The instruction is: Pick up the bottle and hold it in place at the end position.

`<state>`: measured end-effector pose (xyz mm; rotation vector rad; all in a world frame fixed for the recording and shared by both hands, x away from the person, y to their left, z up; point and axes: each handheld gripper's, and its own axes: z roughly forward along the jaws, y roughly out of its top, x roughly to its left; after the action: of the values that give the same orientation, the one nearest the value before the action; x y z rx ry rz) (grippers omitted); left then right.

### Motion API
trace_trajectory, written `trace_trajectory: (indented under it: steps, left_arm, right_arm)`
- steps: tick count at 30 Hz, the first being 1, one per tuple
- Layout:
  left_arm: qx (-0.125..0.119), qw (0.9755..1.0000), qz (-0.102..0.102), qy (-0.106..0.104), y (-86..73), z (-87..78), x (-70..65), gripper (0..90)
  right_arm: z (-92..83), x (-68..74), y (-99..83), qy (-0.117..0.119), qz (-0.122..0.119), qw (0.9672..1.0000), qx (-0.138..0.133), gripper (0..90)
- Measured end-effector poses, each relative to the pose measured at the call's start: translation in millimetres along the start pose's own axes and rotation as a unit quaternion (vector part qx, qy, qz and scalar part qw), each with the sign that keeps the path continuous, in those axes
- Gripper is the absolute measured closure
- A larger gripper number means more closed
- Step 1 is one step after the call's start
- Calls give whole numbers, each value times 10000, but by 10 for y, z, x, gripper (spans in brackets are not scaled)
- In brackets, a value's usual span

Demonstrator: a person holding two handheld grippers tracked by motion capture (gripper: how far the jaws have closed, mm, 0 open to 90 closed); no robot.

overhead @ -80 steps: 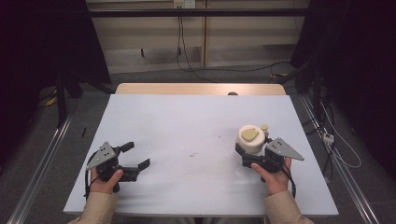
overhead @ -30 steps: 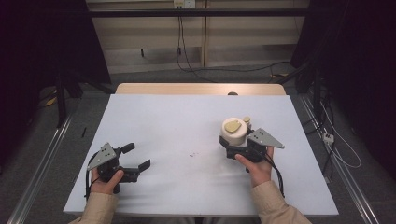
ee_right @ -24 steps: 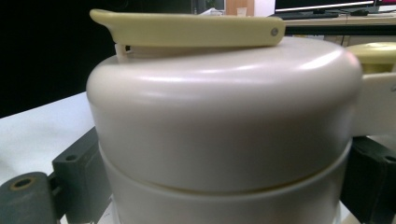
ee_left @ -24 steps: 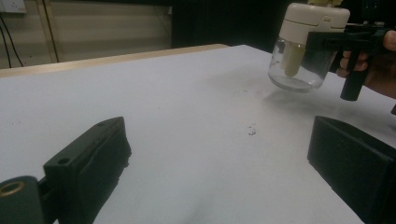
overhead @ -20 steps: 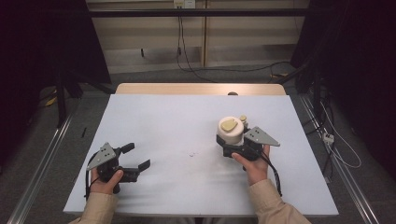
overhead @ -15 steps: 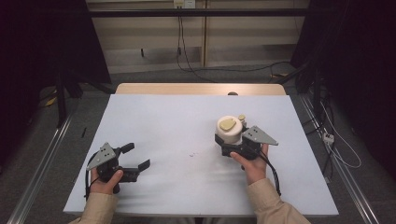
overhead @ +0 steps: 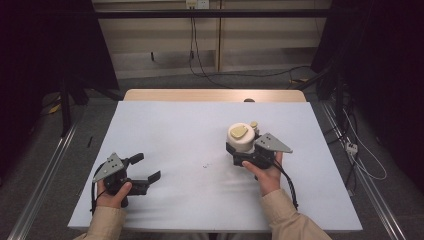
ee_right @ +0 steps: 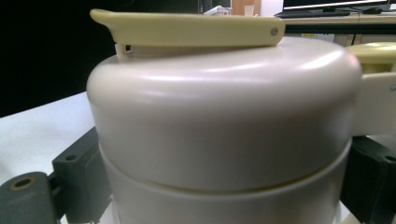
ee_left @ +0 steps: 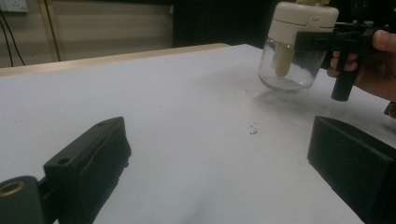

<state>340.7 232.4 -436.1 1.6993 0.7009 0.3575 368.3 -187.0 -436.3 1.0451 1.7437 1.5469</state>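
One jar (overhead: 242,139), two hand-held grippers: right (overhead: 239,152) gripping, left (overhead: 146,168) agape.

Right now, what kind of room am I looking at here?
Probably a lab or recording workspace, not a home: a plain white table under a fixed camera, loose cables on the floor, dark curtains at the sides, and desks with monitors in the background.

Upright clear glass jar (overhead: 242,141) with cream lid, yellow flap, lifted off the table (overhead: 165,130).
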Motion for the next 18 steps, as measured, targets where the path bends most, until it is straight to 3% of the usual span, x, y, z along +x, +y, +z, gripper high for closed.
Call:
trace_trajectory:
  steps: [18]
  left_arm:
    - [2, 10000, -5, 18, -4, -7, 3, 47]
  right_arm:
    - [106, 10, 7, -12, -7, 10000, 27, 70]
